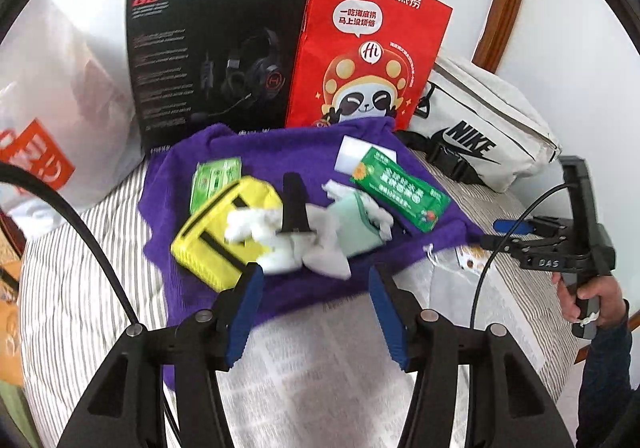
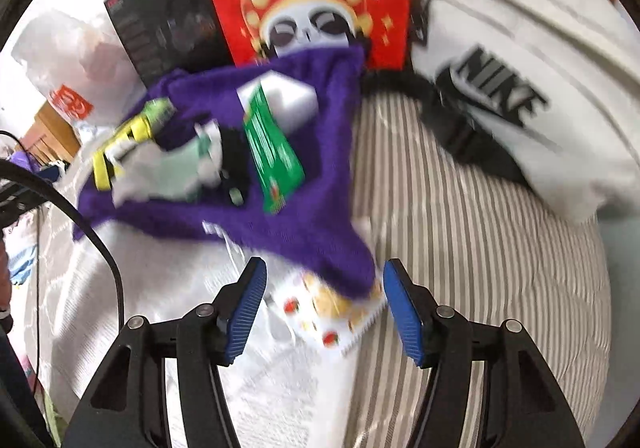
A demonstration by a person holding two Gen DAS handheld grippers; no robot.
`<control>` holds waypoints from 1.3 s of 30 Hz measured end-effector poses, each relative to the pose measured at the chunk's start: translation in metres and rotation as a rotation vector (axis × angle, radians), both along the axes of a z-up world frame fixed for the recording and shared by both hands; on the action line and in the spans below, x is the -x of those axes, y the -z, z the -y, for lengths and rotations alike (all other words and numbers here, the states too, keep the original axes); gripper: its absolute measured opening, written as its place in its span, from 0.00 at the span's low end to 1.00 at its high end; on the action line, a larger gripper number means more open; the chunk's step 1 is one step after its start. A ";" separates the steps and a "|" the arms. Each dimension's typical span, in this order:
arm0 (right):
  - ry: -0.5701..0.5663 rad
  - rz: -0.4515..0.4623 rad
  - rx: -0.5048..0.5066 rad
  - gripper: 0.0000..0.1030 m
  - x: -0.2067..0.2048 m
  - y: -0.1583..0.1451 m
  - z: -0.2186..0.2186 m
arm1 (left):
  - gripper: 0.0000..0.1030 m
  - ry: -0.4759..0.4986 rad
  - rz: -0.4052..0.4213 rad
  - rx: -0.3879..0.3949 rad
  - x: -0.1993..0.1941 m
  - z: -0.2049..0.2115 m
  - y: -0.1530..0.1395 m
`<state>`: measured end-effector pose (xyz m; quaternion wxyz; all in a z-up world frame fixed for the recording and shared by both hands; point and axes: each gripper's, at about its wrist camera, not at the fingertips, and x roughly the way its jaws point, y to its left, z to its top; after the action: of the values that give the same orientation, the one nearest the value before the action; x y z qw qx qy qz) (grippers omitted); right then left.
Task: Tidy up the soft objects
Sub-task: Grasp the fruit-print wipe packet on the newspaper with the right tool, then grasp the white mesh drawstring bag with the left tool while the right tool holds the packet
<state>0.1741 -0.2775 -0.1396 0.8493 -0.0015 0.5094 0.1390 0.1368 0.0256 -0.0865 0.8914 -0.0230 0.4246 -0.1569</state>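
Note:
A purple towel lies spread on a striped bed. On it rest a yellow pouch, crumpled white and mint socks, a green packet, a white box and a black strap-like item. My left gripper hangs open just above the towel's near edge, holding nothing. My right gripper is open over the towel's near right corner, which lies between the blue pads without being pressed.
Against the wall stand a black headset box and a red paper bag. A white Nike bag lies at the right, a white plastic bag at the left. A printed snack packet pokes out under the towel corner.

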 end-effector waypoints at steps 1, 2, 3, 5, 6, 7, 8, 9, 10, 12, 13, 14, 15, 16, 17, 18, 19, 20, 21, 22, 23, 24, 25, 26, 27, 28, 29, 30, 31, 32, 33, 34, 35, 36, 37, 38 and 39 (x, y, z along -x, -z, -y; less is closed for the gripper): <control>0.004 -0.015 -0.002 0.59 0.003 0.006 0.002 | 0.51 -0.004 -0.002 0.006 0.006 -0.001 0.002; 0.009 -0.025 -0.005 0.59 0.005 0.011 0.003 | 0.51 -0.005 -0.003 0.010 0.010 0.000 0.003; 0.018 -0.032 -0.005 0.59 0.006 0.016 0.004 | 0.51 -0.005 -0.004 0.015 0.015 0.000 0.005; 0.033 -0.028 0.018 0.64 0.009 0.025 0.004 | 0.51 -0.007 -0.008 0.018 0.024 0.001 0.009; 0.043 -0.018 0.041 0.64 0.010 0.028 0.002 | 0.51 -0.012 -0.010 0.018 0.029 0.001 0.011; 0.053 -0.006 0.066 0.64 0.011 0.030 0.000 | 0.51 -0.013 -0.013 0.022 0.034 0.001 0.014; 0.058 -0.003 0.075 0.65 0.011 0.032 -0.001 | 0.51 -0.015 -0.017 0.026 0.038 0.002 0.016; 0.065 -0.006 0.070 0.66 0.009 0.034 -0.001 | 0.51 -0.020 -0.021 0.031 0.042 0.001 0.019; 0.076 -0.009 0.057 0.70 0.008 0.036 0.000 | 0.51 -0.025 -0.025 0.036 0.046 0.001 0.021; 0.096 -0.003 0.044 0.72 0.005 0.036 0.000 | 0.51 -0.030 -0.034 0.054 0.053 0.000 0.026; 0.098 -0.002 0.035 0.73 0.003 0.035 -0.002 | 0.51 -0.030 -0.041 0.061 0.056 0.000 0.029; 0.097 -0.005 0.030 0.74 0.000 0.036 -0.005 | 0.51 -0.034 -0.047 0.065 0.059 -0.001 0.032; 0.102 -0.007 0.038 0.75 -0.002 0.036 -0.008 | 0.51 -0.040 -0.051 0.068 0.061 -0.002 0.034; 0.112 -0.002 0.060 0.76 -0.004 0.038 -0.011 | 0.51 -0.042 -0.055 0.073 0.063 -0.003 0.036; 0.119 0.006 0.082 0.76 -0.005 0.040 -0.013 | 0.51 -0.045 -0.057 0.076 0.065 -0.003 0.037; 0.121 0.014 0.088 0.76 -0.005 0.040 -0.015 | 0.51 -0.049 -0.059 0.078 0.066 -0.004 0.038; 0.126 0.023 0.084 0.76 -0.004 0.040 -0.015 | 0.51 -0.053 -0.061 0.080 0.066 -0.005 0.039; 0.131 0.025 0.076 0.73 -0.003 0.040 -0.014 | 0.51 -0.055 -0.063 0.084 0.067 -0.006 0.039; 0.126 0.031 0.080 0.69 -0.001 0.040 -0.013 | 0.51 -0.055 -0.061 0.088 0.068 -0.007 0.039; 0.118 0.035 0.078 0.57 0.000 0.039 -0.013 | 0.51 -0.054 -0.059 0.090 0.068 -0.007 0.039; 0.109 0.035 0.071 0.42 0.002 0.037 -0.011 | 0.51 -0.053 -0.057 0.093 0.069 -0.007 0.039; 0.108 0.034 0.074 0.38 0.003 0.036 -0.010 | 0.51 -0.052 -0.057 0.095 0.069 -0.007 0.039; 0.105 0.029 0.072 0.35 0.005 0.034 -0.007 | 0.51 -0.048 -0.057 0.097 0.069 -0.006 0.039; 0.099 0.022 0.064 0.32 0.006 0.034 -0.005 | 0.51 -0.044 -0.057 0.100 0.069 -0.005 0.040; 0.097 0.021 0.061 0.30 0.007 0.033 -0.003 | 0.51 -0.040 -0.058 0.100 0.069 -0.003 0.040; 0.098 0.021 0.060 0.23 0.010 0.032 -0.001 | 0.51 -0.036 -0.061 0.097 0.069 -0.001 0.041; 0.100 0.023 0.063 0.15 0.013 0.031 0.001 | 0.51 -0.033 -0.062 0.093 0.068 0.001 0.042; 0.102 0.024 0.062 0.14 0.015 0.031 0.004 | 0.51 -0.027 -0.063 0.090 0.068 0.003 0.043; 0.101 0.017 0.048 0.12 0.017 0.031 0.007 | 0.51 -0.021 -0.065 0.090 0.068 0.005 0.043; 0.101 0.010 0.030 0.11 0.020 0.030 0.011 | 0.51 -0.014 -0.066 0.090 0.068 0.006 0.044; 0.102 0.008 0.024 0.10 0.022 0.030 0.013 | 0.51 -0.008 -0.067 0.089 0.068 0.008 0.044; 0.101 0.006 0.020 0.09 0.025 0.029 0.015 | 0.51 -0.004 -0.069 0.085 0.068 0.010 0.044; 0.098 0.005 0.017 0.07 0.028 0.028 0.017 | 0.51 -0.002 -0.071 0.084 0.068 0.011 0.045; 0.096 0.007 0.015 0.07 0.032 0.026 0.018 | 0.51 0.005 -0.073 0.083 0.067 0.013 0.045; 0.097 0.013 0.014 0.07 0.035 0.024 0.019 | 0.51 0.014 -0.075 0.081 0.067 0.016 0.045; 0.094 0.017 0.011 0.07 0.038 0.022 0.020 | 0.51 0.020 -0.075 0.079 0.066 0.018 0.045; 0.090 0.020 0.011 0.07 0.041 0.020 0.020 | 0.51 0.029 -0.074 0.077 0.066 0.021 0.045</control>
<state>0.1335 -0.2980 -0.1600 0.8597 0.0156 0.5011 0.0976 0.0712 0.0051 -0.1315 0.8711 -0.0570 0.4512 -0.1852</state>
